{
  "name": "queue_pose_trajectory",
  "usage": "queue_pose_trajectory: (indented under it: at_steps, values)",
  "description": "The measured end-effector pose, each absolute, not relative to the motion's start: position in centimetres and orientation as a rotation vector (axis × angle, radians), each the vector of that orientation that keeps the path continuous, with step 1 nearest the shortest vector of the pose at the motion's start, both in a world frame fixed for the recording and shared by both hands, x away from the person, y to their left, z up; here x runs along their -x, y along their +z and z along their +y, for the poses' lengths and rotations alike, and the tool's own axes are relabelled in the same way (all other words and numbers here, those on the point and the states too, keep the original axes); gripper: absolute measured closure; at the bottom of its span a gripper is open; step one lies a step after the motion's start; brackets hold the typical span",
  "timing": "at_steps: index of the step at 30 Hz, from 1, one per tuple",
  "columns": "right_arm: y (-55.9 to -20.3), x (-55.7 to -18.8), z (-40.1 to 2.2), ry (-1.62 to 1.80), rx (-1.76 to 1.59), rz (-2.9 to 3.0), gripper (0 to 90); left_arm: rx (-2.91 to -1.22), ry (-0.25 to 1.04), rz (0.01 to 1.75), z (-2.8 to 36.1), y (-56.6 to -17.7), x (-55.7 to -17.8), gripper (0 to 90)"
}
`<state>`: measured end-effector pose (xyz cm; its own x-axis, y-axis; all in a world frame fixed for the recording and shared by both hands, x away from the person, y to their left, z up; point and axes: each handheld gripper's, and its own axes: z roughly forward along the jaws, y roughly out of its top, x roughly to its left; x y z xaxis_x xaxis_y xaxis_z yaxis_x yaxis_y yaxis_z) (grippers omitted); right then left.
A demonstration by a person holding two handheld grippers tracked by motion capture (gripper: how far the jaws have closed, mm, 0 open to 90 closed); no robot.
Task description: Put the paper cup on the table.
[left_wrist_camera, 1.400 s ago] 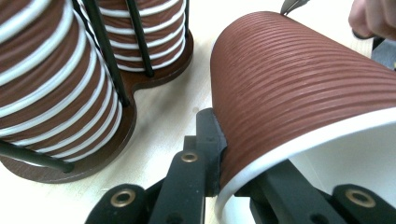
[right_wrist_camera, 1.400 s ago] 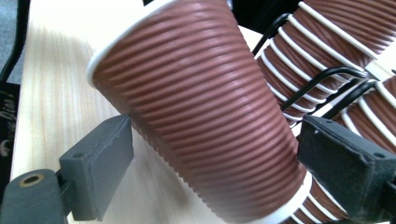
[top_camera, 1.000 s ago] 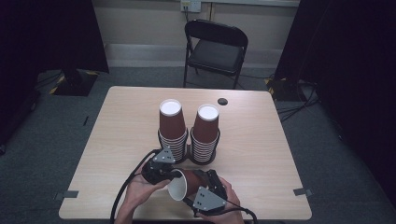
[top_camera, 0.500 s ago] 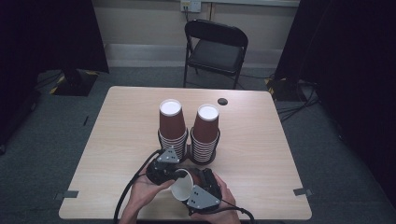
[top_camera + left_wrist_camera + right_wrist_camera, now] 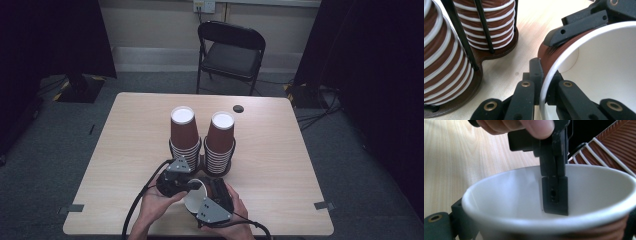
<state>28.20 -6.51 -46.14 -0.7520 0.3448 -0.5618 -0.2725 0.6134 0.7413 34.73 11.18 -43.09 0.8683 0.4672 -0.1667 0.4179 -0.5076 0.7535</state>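
A single brown paper cup (image 5: pixel 194 198) with a white inside lies tipped on its side between both grippers, near the table's front edge. My left gripper (image 5: pixel 192 186) is shut on its rim (image 5: pixel 544 82), one finger (image 5: pixel 535 72) outside and one inside. My right gripper (image 5: pixel 208 192) is shut around the cup's brown wall (image 5: pixel 584 230), and one of its fingers (image 5: pixel 579 23) presses on the ribbed side. Just beyond stand two tall stacks of the same cups (image 5: pixel 184 132) (image 5: pixel 220 140) in a dark holder (image 5: pixel 499 52) with thin black rods.
A small black round object (image 5: pixel 238 108) lies at the table's far edge. A black folding chair (image 5: pixel 231 50) stands behind the table (image 5: pixel 125 150). The holder's base and rods are close to the left gripper's left side.
The right gripper and the cup have shifted slightly to the left, closer to the left gripper. Both grips on the cup look unchanged.
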Motion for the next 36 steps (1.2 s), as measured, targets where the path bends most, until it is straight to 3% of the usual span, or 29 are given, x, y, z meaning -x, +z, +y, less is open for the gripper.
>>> queue_pose_trajectory:
  at_steps: [17, 22, 25, 27, 36]
  values:
    - [-46.1, -27.9, -7.1, 1.179, -0.083, 2.142, 7.9, -2.046, 0.098, 0.628, 11.4, -43.7, -33.8, 85.3]
    - [-46.0, -28.2, -7.5, 1.219, -0.121, 2.136, 8.4, -2.001, 0.12, 0.632, 11.6, -43.8, -33.7, 80.4]
    - [-46.0, -28.5, -7.8, 1.25, -0.162, 2.141, 8.5, -1.963, 0.129, 0.62, 11.8, -43.7, -33.6, 74.2]
    - [-46.2, -28.7, -8.0, 1.259, -0.178, 2.15, 8.6, -1.931, 0.145, 0.633, 11.9, -43.8, -33.6, 60.4]
    - [-46.2, -29.0, -8.9, 1.309, -0.24, 2.143, 8.6, -1.839, 0.177, 0.677, 12.4, -44.0, -33.3, 39.7]
